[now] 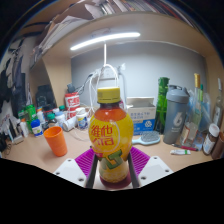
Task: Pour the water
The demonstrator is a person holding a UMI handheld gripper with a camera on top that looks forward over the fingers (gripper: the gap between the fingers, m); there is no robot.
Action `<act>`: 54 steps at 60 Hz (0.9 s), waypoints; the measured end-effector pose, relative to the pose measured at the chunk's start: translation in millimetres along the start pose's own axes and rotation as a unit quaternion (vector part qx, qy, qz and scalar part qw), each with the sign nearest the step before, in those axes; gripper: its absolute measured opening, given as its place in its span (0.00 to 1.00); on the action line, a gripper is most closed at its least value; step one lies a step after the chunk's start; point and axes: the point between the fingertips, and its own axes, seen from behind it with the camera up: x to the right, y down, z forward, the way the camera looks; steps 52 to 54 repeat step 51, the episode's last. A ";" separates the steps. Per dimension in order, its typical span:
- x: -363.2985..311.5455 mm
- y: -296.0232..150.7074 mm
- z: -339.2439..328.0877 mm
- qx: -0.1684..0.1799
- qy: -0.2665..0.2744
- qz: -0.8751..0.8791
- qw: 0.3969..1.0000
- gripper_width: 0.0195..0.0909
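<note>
An upright juice bottle with a yellow cap, a red and yellow label and yellow liquid stands between my fingers, held above the table. My gripper is shut on the bottle's lower body, and the purple pads press it from both sides. An orange cup stands on the table to the left, beyond the fingers. The bottle's base is hidden below the fingers.
Clutter lines the back of the beige table: small bottles and a red-labelled jar at left, a blue and white box, a green bottle, a grey flask and more items at right. A lit ceiling lamp is overhead.
</note>
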 end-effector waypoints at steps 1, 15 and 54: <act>0.5 2.1 -2.5 -0.008 -0.001 0.004 1.000 0.49; 9.9 -2.8 -69.0 -0.028 0.044 0.020 0.998 0.90; -127.4 -73.5 -343.9 -0.016 0.088 0.018 0.996 0.91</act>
